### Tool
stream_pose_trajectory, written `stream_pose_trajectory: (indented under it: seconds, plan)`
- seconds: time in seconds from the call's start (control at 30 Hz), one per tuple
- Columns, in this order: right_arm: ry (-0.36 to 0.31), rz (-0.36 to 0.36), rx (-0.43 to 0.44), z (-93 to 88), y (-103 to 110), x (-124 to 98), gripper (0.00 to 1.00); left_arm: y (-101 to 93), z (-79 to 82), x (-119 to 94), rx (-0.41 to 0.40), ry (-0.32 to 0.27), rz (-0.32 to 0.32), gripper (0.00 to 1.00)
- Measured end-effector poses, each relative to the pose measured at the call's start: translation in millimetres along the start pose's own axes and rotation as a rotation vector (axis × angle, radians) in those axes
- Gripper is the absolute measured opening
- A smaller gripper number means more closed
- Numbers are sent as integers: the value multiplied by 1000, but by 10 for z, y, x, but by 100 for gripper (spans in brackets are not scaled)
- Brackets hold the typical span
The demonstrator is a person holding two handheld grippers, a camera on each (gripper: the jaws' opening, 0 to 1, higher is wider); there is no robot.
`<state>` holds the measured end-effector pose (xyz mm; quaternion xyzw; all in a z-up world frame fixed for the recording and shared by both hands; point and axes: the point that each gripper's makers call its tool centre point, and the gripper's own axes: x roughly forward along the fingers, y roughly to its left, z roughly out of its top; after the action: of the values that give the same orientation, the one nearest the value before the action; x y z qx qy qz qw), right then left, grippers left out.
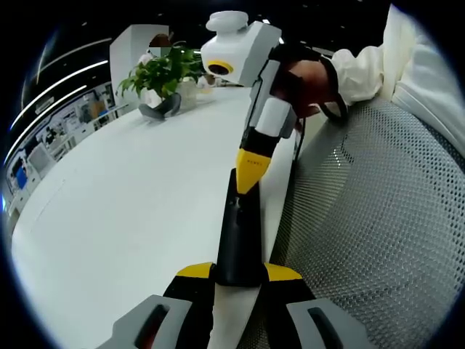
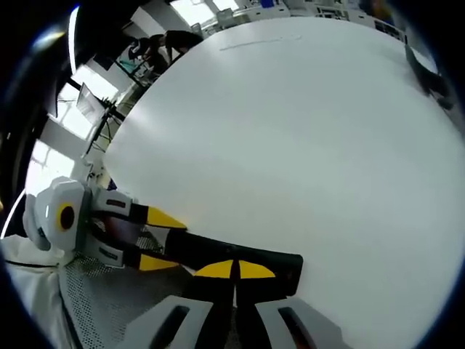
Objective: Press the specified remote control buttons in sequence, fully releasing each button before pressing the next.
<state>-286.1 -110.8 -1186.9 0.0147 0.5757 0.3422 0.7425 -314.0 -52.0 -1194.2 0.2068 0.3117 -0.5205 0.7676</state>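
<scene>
At the counter's [image 1: 131, 196] near edge, the left gripper [image 1: 238, 280] clamps its yellow-tipped fingers [image 1: 195, 272] on one end of the black remote control [image 1: 238, 233], which juts out over the white top. From above, the right gripper [image 2: 234, 270], fingers pinched together, sets its tip onto the remote's face. Far back sits a potted plant [image 1: 166, 73].

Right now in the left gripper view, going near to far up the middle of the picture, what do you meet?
Left gripper clamped on the black remote control → yellow tips of the right gripper on the remote's far end → the person's hand holding that gripper → potted plant at the far end of the white table.
</scene>
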Motion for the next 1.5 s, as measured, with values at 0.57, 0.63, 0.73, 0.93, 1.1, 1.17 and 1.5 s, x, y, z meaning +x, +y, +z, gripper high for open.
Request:
stream_pose_trajectory:
  seconds: [0.57,0.63,0.73,0.93,1.1,1.17,1.5]
  plan:
    - [28,-13,31,-5,-1,-22,0,-3,5,-3,1,-4,-4,24]
    - [43,-18,37,-28,-8,-33,0,-4,5,-5,1,-4,-4,24]
    - [61,-5,56,-67,14,-50,0,-5,4,-7,2,-5,-4,24]
    - [78,-19,82,-96,-36,-52,0,-13,6,-7,3,-4,-3,24]
    - [72,-36,118,-92,-107,-71,0,-16,4,-7,3,-3,-3,24]
    - [74,-32,140,-101,-125,-74,0,-15,3,-6,2,-3,-3,24]
    - [84,-41,137,-122,-112,-75,0,-8,3,1,2,-4,-4,24]
